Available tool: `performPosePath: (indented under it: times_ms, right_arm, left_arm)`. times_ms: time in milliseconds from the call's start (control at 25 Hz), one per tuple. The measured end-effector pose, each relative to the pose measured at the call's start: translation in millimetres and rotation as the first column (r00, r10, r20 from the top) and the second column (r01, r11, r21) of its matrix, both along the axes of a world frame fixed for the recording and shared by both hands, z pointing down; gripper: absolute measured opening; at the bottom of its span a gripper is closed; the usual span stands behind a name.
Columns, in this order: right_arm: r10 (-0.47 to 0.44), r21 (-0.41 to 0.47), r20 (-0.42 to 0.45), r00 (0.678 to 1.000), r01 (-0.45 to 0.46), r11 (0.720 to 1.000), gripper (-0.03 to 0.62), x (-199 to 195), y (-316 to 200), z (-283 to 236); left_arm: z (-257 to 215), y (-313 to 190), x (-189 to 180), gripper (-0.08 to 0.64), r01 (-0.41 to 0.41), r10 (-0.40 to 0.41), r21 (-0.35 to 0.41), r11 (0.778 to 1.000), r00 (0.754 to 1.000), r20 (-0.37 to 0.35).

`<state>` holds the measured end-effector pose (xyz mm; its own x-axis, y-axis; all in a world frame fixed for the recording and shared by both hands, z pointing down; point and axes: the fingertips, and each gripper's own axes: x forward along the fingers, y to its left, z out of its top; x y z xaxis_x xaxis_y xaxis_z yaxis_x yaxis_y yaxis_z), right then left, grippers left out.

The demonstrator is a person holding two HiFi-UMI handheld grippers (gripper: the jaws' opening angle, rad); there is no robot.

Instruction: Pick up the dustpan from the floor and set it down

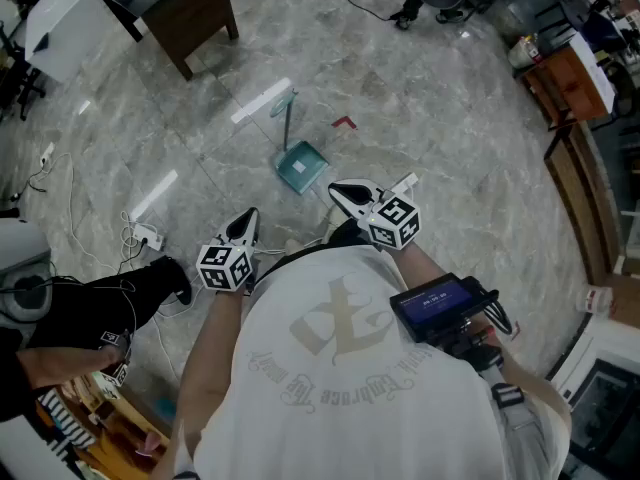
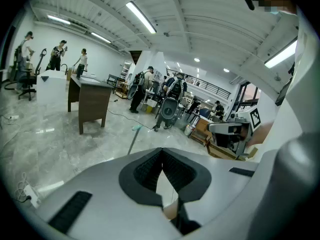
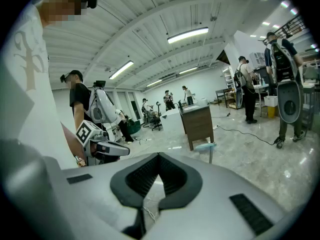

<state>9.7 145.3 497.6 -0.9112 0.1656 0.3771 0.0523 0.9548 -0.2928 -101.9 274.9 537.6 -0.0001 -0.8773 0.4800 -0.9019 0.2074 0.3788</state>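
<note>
A teal dustpan (image 1: 300, 165) stands on the grey marble floor in the head view, its long handle (image 1: 288, 108) pointing away from me. My left gripper (image 1: 245, 226) hovers near and left of it, jaws shut and empty. My right gripper (image 1: 350, 196) is just right of the pan, also shut with nothing between its fingers. In the left gripper view the jaws (image 2: 161, 150) meet at the tip, and the dustpan handle (image 2: 133, 140) rises beyond them. In the right gripper view the jaws (image 3: 159, 155) also meet, with the handle's teal top (image 3: 206, 146) ahead and to the right.
A brown desk (image 1: 190, 13) stands at the back left. A white power strip (image 1: 148, 236) and cables lie on the floor at left, by a person in black (image 1: 100, 308). A small red piece (image 1: 344, 122) lies beyond the dustpan. Wooden furniture (image 1: 570, 83) lines the right.
</note>
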Motion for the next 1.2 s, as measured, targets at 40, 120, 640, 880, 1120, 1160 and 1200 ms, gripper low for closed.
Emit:
performPosePath:
  times_ms: [40,120,640,880,1120,1160,1200]
  right_arm:
    - [0.001,0.002,-0.003,1.0,-0.001,1.0,0.015,0.2,0.5,-0.8]
    - [0.008,0.002,0.001,1.0,-0.008,1.0,0.015,0.4,0.5,-3.4]
    - [0.081,-0.003,0.01,0.997,-0.081,0.997,0.017,10.3,-4.3,-7.3]
    - [0.098,-0.004,-0.017,0.995,-0.099,0.995,0.017,3.0,-18.9,-1.2]
    - [0.117,-0.01,-0.026,0.993,-0.117,0.993,0.017,33.9,-9.5,1.0]
    - [0.12,-0.015,-0.035,0.992,-0.12,0.993,0.017,39.7,-9.6,4.3]
    - [0.121,-0.021,-0.044,0.992,-0.122,0.992,0.017,43.3,-11.0,7.7]
  left_arm:
    - [-0.5,-0.1,0.1,0.012,-0.003,0.003,-0.001,1.0,1.0,-0.002]
    - [-1.5,-0.4,-0.4,0.012,-0.007,0.007,-0.002,1.0,1.0,-0.003]
    - [-1.2,-2.1,10.3,0.012,-0.053,0.053,0.007,0.999,0.998,-0.024]
    - [3.8,-13.8,4.2,0.012,-0.069,0.069,0.004,0.998,0.997,-0.035]
    - [5.1,-6.1,26.2,0.012,-0.084,0.083,-0.007,0.996,0.996,-0.021]
    - [5.5,-5.6,29.4,0.012,-0.081,0.081,-0.009,0.997,0.996,-0.023]
    - [6.3,-5.7,30.8,0.012,-0.077,0.076,-0.013,0.997,0.997,-0.024]
